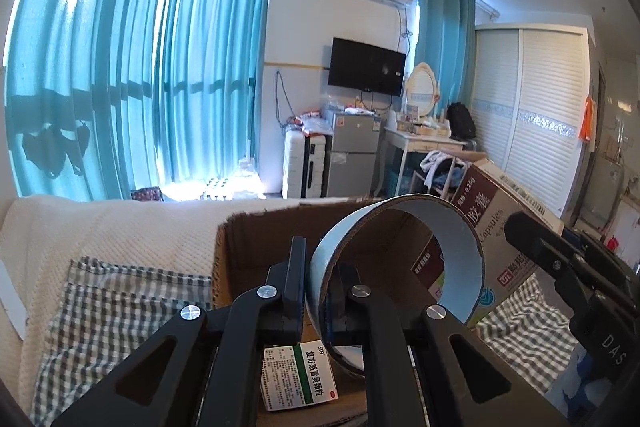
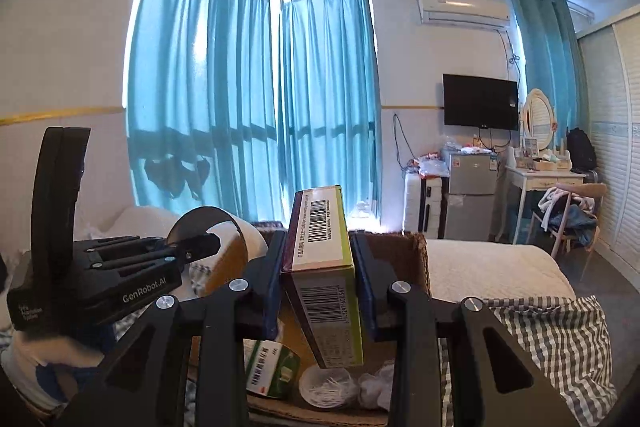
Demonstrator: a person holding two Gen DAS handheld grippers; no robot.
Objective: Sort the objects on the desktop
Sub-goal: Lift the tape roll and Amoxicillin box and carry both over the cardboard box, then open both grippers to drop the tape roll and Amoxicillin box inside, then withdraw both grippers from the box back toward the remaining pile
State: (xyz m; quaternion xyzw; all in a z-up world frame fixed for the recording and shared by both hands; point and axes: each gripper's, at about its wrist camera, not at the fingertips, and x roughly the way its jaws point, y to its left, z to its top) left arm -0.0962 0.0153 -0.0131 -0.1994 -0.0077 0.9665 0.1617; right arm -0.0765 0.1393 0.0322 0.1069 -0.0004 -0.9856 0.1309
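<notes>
We hold the left hand-held gripper (image 1: 320, 291) clenched on the wall of a wide tape roll (image 1: 400, 267), one finger outside the ring and one inside. Our right hand-held gripper (image 2: 318, 279) grasps a medicine box (image 2: 320, 267) by its two broad sides, the barcoded end tilted toward the camera. In the left wrist view that same box rises just right of the roll, touching or nearly touching it — we cannot tell which — and the roll hides part of its printed face.

Both loads hang over an open cardboard box (image 1: 256, 247) directly ahead of and below the fingers. It rests on a grey checked cloth (image 1: 120, 307) spread over a cream blanket (image 1: 120, 227) on the bed. Beneath the left fingers a green-and-white medicine packet (image 1: 300, 375) lies flat on the box floor. Under the right fingers we see that packet too, plus a round clear tub of cotton swabs (image 2: 328, 387) and something white and crumpled (image 2: 376, 385) beside it — too blurred to name. The linkages of the right hand-held gripper cut off the lower corners of the cardboard box.

Far ahead of the grippers stand teal curtains (image 2: 256, 99), a wall television (image 2: 480, 103), a small fridge (image 2: 472, 195) and a white dressing table (image 2: 540, 179).
</notes>
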